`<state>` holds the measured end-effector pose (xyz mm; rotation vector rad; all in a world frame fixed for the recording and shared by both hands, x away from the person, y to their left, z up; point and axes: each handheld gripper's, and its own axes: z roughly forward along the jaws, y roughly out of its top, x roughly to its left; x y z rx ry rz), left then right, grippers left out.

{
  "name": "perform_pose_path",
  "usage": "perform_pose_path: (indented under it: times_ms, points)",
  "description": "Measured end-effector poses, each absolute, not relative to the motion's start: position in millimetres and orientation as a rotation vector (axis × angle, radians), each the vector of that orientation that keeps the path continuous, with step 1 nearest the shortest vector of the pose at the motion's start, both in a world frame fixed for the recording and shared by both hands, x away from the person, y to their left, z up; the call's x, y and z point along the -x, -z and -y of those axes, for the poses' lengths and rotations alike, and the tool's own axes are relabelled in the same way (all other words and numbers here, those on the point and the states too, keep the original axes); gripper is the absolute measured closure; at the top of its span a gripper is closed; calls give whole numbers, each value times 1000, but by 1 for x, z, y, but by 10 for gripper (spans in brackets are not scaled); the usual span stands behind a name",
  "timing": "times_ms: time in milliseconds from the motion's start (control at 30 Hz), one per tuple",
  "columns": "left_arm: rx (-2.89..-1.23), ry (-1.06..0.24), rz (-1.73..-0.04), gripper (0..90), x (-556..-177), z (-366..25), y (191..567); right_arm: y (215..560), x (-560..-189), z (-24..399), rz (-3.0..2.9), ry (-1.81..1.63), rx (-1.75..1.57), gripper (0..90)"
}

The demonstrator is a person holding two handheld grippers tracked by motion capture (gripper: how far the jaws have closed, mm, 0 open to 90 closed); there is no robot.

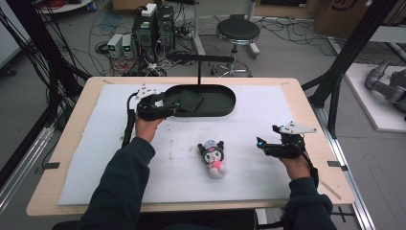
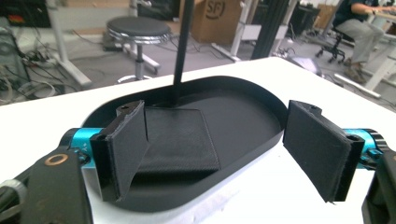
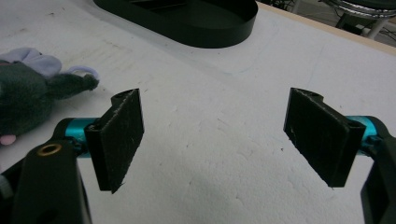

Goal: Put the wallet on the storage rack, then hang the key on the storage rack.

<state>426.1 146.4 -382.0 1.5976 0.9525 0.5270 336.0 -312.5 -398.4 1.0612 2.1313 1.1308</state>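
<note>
Your left gripper (image 1: 168, 106) sits at the near left end of the shallow black oval plastic tray (image 1: 225, 109), which lies at the far middle of the white foam mat (image 1: 105, 158) covering the light wooden table (image 1: 76, 115). In the left gripper view its jaws stand wide apart with nothing between them: one pad reaches over the tray's rim (image 2: 275, 140) and hangs above the tray floor, the other stays outside the rim over the mat. A flat dark rectangular pad (image 2: 180, 140) lies inside the tray, just past that pad, and a thin black upright post (image 2: 181, 51) rises from the tray's far side.

Your right gripper (image 1: 266, 145) hovers over the mat near the right edge, well apart from the tray. Its jaws are also spread wide and hold nothing, with bare mat between them (image 3: 210, 140).

The small dark plush doll with a pink front (image 1: 213, 156) lies on the mat between your two hands, nearer the front edge; it appears to lie face up, though it is too small to be sure. In the right gripper view it shows at the left edge (image 3: 28, 100), beside the jaws and not touching them.
</note>
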Motion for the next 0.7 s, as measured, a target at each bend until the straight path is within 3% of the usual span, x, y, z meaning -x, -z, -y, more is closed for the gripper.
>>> perform_pose_path:
  times_ms: [700]
  points:
    - [-1636,-632,-933,181,-375,-202,385,396,-337,303,-2142,-1133,-1063,204]
